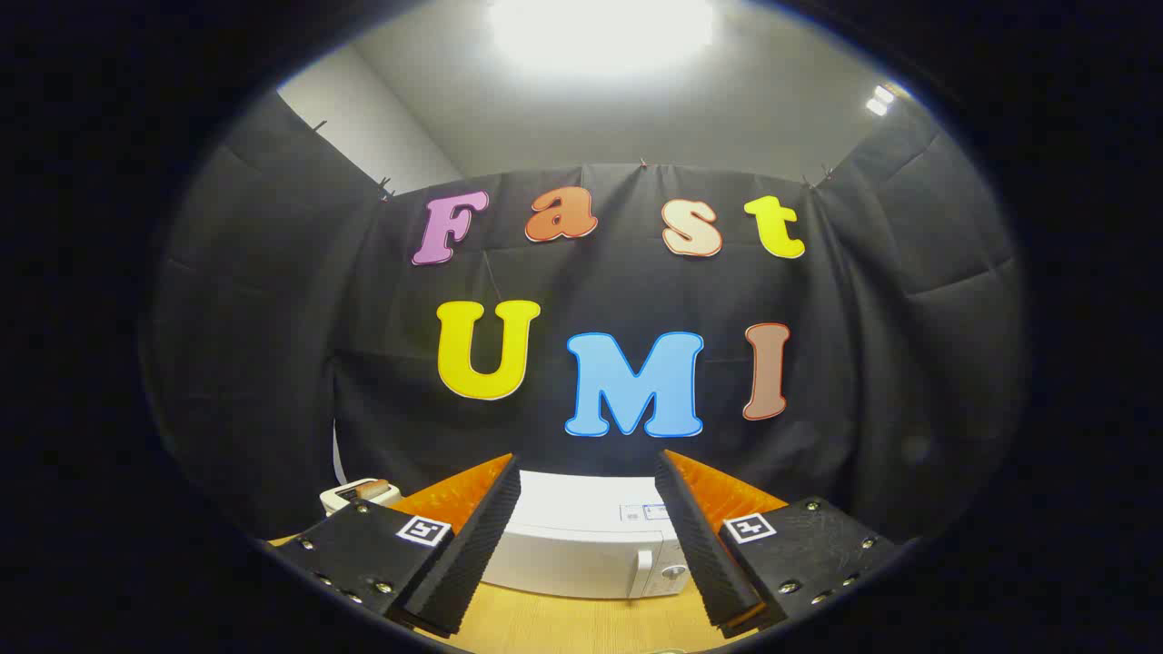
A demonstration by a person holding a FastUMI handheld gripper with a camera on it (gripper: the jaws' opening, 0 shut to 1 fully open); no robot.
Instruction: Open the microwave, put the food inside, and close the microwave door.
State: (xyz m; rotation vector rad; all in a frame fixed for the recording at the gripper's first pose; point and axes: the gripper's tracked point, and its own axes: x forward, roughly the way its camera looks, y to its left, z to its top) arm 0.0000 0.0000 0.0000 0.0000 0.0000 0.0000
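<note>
The tongs (591,545) are nearest, with their two fingers (463,563) spread wide apart and nothing held between them; each finger carries a small square marker on its top side. Below and between the fingers shows a strip of the light wooden table (581,625). Just ahead, standing on this table, is the white microwave (581,545), seen in the gap between the two fingers and partly hidden by them on both sides. Its door is closed, a vertical handle (643,572) sits toward its right part, and beside the handle there is a round knob (673,572). On the flat top of the microwave lies a small label, too small to make out. To the left of the microwave, beyond the left finger, stands a small white dish or tray (350,495) with a brownish, long piece of food (371,489) on it; the tray is apart from the microwave and well apart from the tongs, and only its upper part is visible over the finger. Behind all this hangs the black cloth wall (863,363) of the booth, folded in places and fixed with clips at its upper edge. Above the cloth is a pale ceiling with a very bright lamp (600,32), and one smaller light (879,98) to the right.
</note>
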